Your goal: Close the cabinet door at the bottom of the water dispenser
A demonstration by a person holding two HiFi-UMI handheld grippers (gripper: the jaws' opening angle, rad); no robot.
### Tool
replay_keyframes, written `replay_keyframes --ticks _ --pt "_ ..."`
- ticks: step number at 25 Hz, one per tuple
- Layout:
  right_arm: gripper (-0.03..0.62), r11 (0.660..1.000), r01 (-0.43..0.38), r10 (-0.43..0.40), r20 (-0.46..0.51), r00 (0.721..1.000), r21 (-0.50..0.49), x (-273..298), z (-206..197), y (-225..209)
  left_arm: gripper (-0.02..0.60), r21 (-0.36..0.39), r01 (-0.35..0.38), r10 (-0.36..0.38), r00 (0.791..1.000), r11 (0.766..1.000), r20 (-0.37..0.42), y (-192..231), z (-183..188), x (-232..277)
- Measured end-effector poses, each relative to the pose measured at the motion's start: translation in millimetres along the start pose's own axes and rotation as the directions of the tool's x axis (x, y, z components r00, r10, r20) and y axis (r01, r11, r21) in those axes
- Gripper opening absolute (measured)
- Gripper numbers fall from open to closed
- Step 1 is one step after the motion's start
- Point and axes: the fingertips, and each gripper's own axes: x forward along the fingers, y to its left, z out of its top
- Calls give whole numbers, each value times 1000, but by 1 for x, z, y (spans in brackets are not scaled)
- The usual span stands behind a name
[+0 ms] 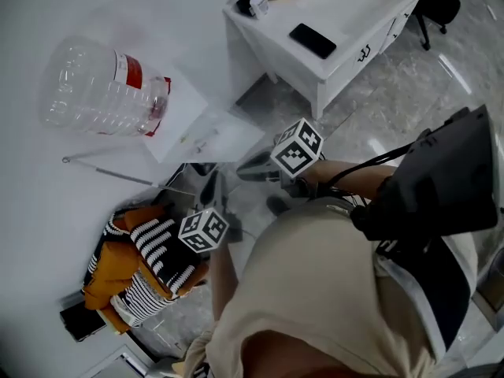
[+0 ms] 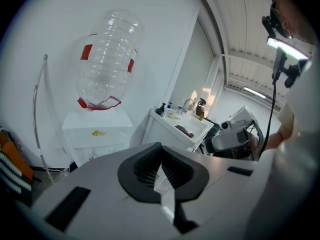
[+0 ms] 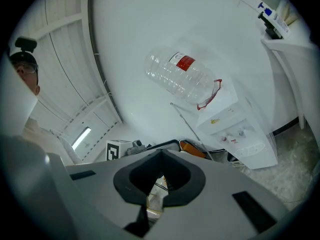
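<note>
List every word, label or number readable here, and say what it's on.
No text can be read in any view.
Red label on the water bottle: blurred.
Yellow logo on the water dispenser: too small.
Marker cubes: square patterns only, no letters.

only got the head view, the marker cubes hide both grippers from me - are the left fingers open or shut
observer: Shut. The left gripper has its fingers together with nothing between them, as its own view shows.
operator: and the right one
observer: The right gripper is shut and empty too in its own view.
operator: what else does that view show
observer: The white water dispenser from the front, at the view's right, with a yellow logo above two taps.
</note>
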Motion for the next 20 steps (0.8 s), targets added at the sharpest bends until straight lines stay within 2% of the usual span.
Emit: replay_keyframes --ticks 5,9,14,20 --pt "14 999 -25 25 -6 1000 19 -20 -2 4 -9 22 -1 1 1000 1000 10 -35 -1 8" --pt "14 999 -35 35 -29 999 20 -20 -9 10 -9 31 -14 14 1000 999 -15 -49 -16 1" --pt "14 999 -35 35 -41 999 7 -12 -12 15 -8 2 -49 49 999 999 -7 -36 -26 -18" --pt "14 1000 -21 22 -52 998 11 14 -23 32 -8 -23 -51 51 999 998 -3 -14 -37 -54"
